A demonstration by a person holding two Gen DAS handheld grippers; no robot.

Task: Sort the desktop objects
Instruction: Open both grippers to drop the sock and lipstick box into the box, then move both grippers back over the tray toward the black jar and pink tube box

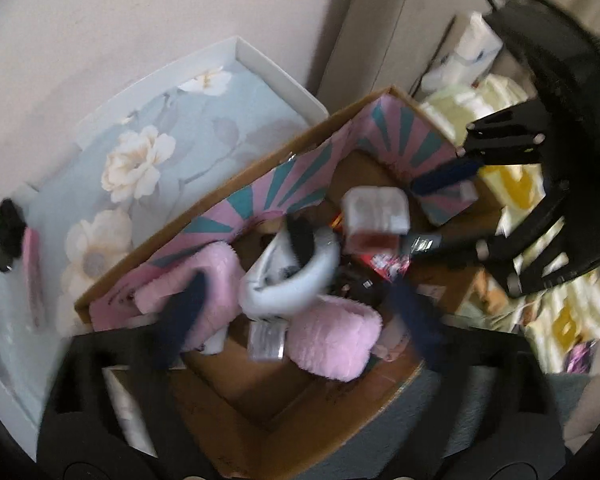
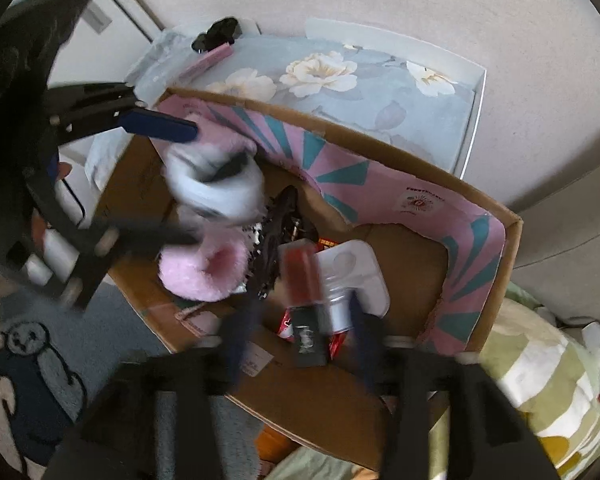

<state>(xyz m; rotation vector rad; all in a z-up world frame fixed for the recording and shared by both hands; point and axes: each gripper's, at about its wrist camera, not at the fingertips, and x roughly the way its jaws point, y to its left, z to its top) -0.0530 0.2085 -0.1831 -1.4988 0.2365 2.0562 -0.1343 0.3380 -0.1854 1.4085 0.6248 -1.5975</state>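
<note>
Hanging over a cardboard box (image 1: 260, 392), both tongs point steeply down into it. The left tongs (image 1: 296, 312) stand spread wide, their dark blue fingers (image 1: 184, 320) either side of a pale blue and white fluffy thing (image 1: 292, 276) that lies free between them, not pinched; it rests among pink fluffy things (image 1: 336, 340) at the near end of the box. The right tongs (image 2: 300, 332) are part open, and a red bottle with a dark cap (image 2: 304, 300) sits between their fingers (image 2: 240, 336) beside a silver-necked thing (image 2: 338, 308). Blur hides whether the pads touch either one. A white rounded case (image 2: 364, 276) lies just behind them on the box floor, with a dark lacy piece (image 2: 276, 236) to its left. The box's inner walls carry a pink and teal striped lining (image 2: 380, 184). Behind the box is a pale blue flowered cloth (image 1: 148, 152), bearing a black hair clip (image 1: 8, 232) beside a pink strip (image 1: 32, 264) at its far edge.
</note>
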